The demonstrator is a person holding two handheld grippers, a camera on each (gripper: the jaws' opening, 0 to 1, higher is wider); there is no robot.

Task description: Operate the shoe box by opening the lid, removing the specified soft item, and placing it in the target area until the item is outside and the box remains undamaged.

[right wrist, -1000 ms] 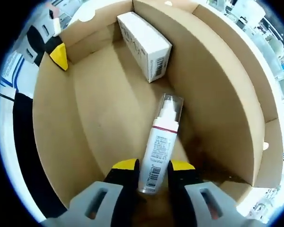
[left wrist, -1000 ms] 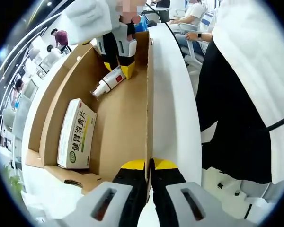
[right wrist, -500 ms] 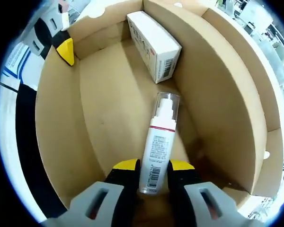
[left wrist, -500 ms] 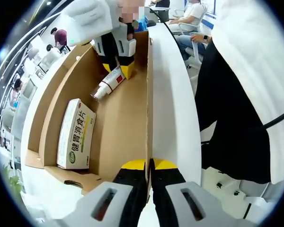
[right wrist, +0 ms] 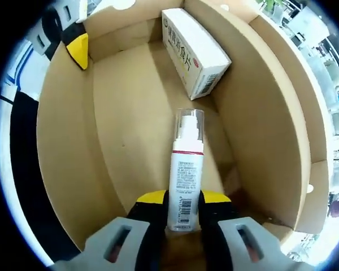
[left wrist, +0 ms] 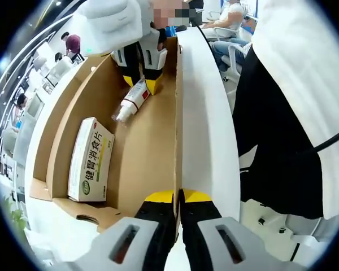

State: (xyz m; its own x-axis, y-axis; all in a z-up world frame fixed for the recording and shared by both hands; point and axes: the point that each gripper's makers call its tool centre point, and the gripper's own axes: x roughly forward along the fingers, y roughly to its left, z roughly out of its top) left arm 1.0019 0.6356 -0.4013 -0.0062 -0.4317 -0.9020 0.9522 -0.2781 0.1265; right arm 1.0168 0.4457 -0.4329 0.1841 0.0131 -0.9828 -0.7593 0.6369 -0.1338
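Note:
An open brown cardboard box lies under both grippers. My left gripper is shut on the box's near side wall, one yellow-tipped jaw on each face. My right gripper is shut on the base of a white spray bottle with a clear cap and red band, held a little above the box floor. That bottle and the right gripper appear at the far end in the left gripper view. A white medicine carton lies on the floor by the opposite wall.
A white table edge runs along the box. A person in dark trousers and white top stands close beside it. Other people sit at the back. The left gripper's yellow tip shows on the box wall.
My right gripper has lifted the bottle off the box floor and swung it straighter along the jaws. The left gripper stays clamped on the wall.

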